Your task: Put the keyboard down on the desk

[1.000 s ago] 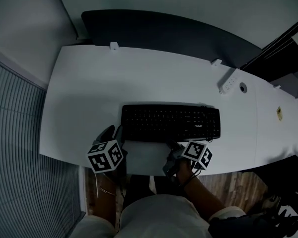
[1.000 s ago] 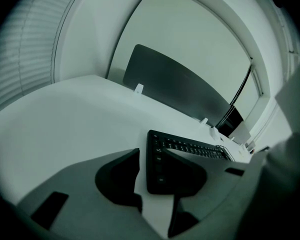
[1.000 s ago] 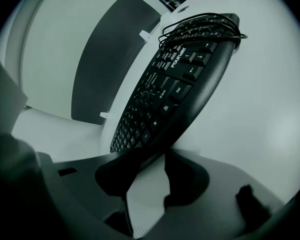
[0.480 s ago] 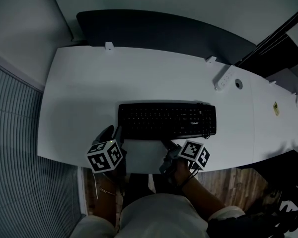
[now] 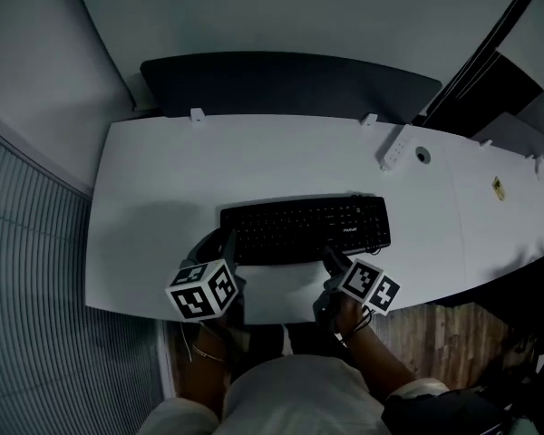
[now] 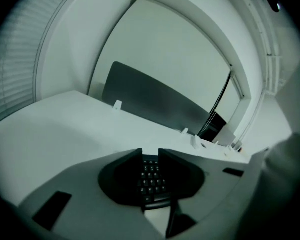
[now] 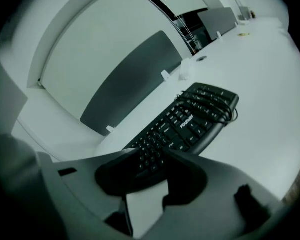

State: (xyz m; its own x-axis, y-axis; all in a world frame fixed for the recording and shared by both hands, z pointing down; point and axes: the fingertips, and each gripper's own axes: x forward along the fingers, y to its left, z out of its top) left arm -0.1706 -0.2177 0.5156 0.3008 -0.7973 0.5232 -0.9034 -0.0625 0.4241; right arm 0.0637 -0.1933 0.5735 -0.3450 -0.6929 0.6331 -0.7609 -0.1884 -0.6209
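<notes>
A black keyboard [image 5: 304, 227] lies lengthwise across the white desk [image 5: 208, 170], with its cable coiled on its right end [image 7: 210, 106]. My left gripper [image 5: 228, 247] is at its near left corner. The keys [image 6: 151, 176] show in the narrow gap of that gripper [image 6: 150, 156], whose jaws have just been closing and now grip the edge. My right gripper [image 5: 331, 261] holds the near edge right of the middle. In the right gripper view the keyboard [image 7: 190, 124] runs from between those jaws [image 7: 150, 156] up to the right.
A dark divider panel [image 5: 290, 80] stands along the desk's far edge. A white power strip [image 5: 394, 148] and a round cable hole [image 5: 422, 155] lie at the back right. A small yellow item [image 5: 497, 187] sits far right. Slatted flooring [image 5: 36, 288] is on the left.
Both grippers have risen a little at the keyboard's near edge, and the right one has rolled. The head view has shifted, so the desk and the keyboard look slightly smaller.
</notes>
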